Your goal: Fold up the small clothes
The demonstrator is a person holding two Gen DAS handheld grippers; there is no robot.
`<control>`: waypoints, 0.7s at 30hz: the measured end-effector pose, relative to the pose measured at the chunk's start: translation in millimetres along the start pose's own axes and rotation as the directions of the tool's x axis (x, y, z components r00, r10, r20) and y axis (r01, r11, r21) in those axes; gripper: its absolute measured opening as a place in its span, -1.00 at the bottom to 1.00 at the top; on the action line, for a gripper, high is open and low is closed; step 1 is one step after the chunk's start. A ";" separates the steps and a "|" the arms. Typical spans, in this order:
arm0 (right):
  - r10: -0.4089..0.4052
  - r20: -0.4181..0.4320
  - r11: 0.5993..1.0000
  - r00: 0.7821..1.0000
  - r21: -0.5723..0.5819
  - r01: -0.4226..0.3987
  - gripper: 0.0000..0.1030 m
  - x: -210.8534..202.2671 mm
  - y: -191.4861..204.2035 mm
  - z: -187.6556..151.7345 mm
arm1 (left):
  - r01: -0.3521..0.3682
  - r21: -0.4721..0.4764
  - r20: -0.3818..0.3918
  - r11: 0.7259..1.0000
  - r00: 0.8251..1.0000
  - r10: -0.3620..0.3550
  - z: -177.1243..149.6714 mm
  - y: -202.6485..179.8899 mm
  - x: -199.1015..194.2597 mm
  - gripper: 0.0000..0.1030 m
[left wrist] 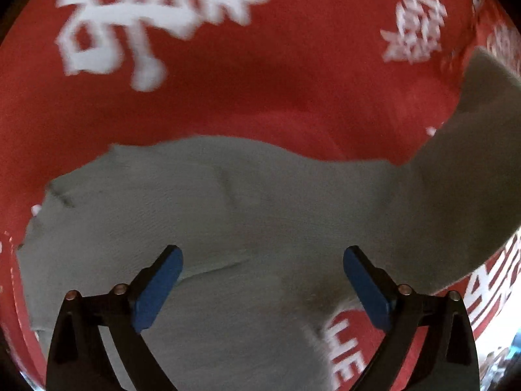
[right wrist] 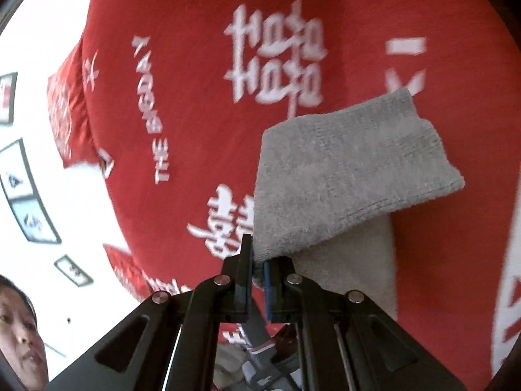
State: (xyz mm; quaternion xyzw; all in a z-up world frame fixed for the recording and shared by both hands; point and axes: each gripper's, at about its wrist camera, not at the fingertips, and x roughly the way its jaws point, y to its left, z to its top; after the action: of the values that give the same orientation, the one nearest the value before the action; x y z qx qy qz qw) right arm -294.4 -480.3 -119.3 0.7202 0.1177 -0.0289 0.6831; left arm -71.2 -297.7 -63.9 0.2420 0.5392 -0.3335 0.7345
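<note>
Currently, the left gripper [left wrist: 263,280] occupies the bottom of the left wrist view with its jaws spread wide; the blue pads [left wrist: 159,288] stand well apart at lower left and lower right, gripping nothing. Between and beyond them lies the grey garment [left wrist: 228,215], a soft knit piece spread across the lower and middle frame, with one portion rising toward the upper right edge. Shallow creases run across its surface near the centre.

The right gripper [right wrist: 258,272] sits at the bottom centre of the right wrist view, jaws drawn close together and pinching an edge of the grey garment [right wrist: 345,176]. From the pinch point, a folded layer extends up and to the right, lying over a lower layer that shows at the centre right below it.

Beneath the garment in both views is the red cloth [left wrist: 260,97], a covering printed with large white characters and lettering; it fills the upper half of the left wrist view and most of the right wrist view [right wrist: 195,104]. Its edge drops away at the left of the right wrist view.

Beyond that edge, a white wall [right wrist: 49,32] fills the left of the frame, carrying several dark-framed pictures [right wrist: 22,192]. A person's face [right wrist: 18,332] appears at the lower left corner.
</note>
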 end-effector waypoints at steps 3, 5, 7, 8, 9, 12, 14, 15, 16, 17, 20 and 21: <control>0.005 -0.072 0.998 0.997 -0.060 -0.010 -0.89 33.5 18.9 -12.3 | -0.014 -0.047 0.038 0.999 0.999 0.016 -2.4 39.4 -20.6 0.93; -0.005 -0.141 0.992 0.990 -0.127 -0.013 -0.89 65.5 34.8 -27.3 | -0.039 -0.079 0.045 0.996 0.998 0.043 -7.6 67.7 -29.4 0.93; -0.029 -0.206 0.981 0.978 -0.193 -0.012 -0.89 92.9 47.2 -42.7 | -0.065 -0.111 0.045 0.992 0.997 0.070 -14.7 102.8 -38.4 0.93; -0.064 -0.268 0.965 0.961 -0.263 -0.009 -0.89 118.0 57.4 -59.1 | -0.078 -0.123 0.043 0.989 0.996 0.084 -22.4 97.4 -31.8 0.93; -0.089 -0.305 0.952 0.948 -0.305 -0.009 -0.89 132.5 62.5 -69.8 | -0.097 -0.141 0.040 0.985 0.994 0.104 -34.8 117.0 -37.0 0.93; -0.206 -0.433 0.894 0.878 -0.448 -0.011 -0.88 188.8 68.7 -118.1 | -0.157 -0.210 0.015 0.965 0.986 0.164 -72.1 149.9 -34.9 0.93; -0.323 -0.490 0.842 0.810 -0.539 0.009 -0.88 226.7 59.9 -154.0 | -0.189 -0.265 -0.012 0.946 0.981 0.193 -88.0 183.3 -32.4 0.93; -0.390 -0.508 0.808 0.768 -0.589 0.020 -0.88 244.8 52.5 -172.6 | -0.199 -0.295 -0.028 0.934 0.980 0.199 -96.6 198.0 -30.3 0.93; -0.456 -0.514 0.772 0.726 -0.635 0.036 -0.88 260.4 43.5 -189.4 | -0.204 -0.325 -0.045 0.923 0.979 0.200 -104.5 211.6 -25.8 0.93; -0.523 -0.510 0.734 0.683 -0.677 0.056 -0.87 274.1 32.5 -205.0 | -0.206 -0.337 -0.058 0.919 0.979 0.198 -113.7 220.9 -21.5 0.93; -0.689 -0.449 0.628 0.569 -0.761 0.160 -0.81 297.0 0.4 -232.6 | -0.214 -0.372 -0.112 0.903 0.976 0.185 -130.9 237.4 -7.9 0.93; -0.692 -0.446 0.629 0.567 -0.759 0.170 -0.81 297.0 -1.8 -234.5 | -0.207 -0.383 -0.120 0.900 0.977 0.174 -134.5 240.9 -4.6 0.93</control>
State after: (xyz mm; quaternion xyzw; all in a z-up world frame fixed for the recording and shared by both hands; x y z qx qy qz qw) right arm -34.5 -209.2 -165.9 0.3357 0.5578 0.1121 0.7507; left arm 24.0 -41.3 -101.0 0.1549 0.5986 -0.1347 0.7743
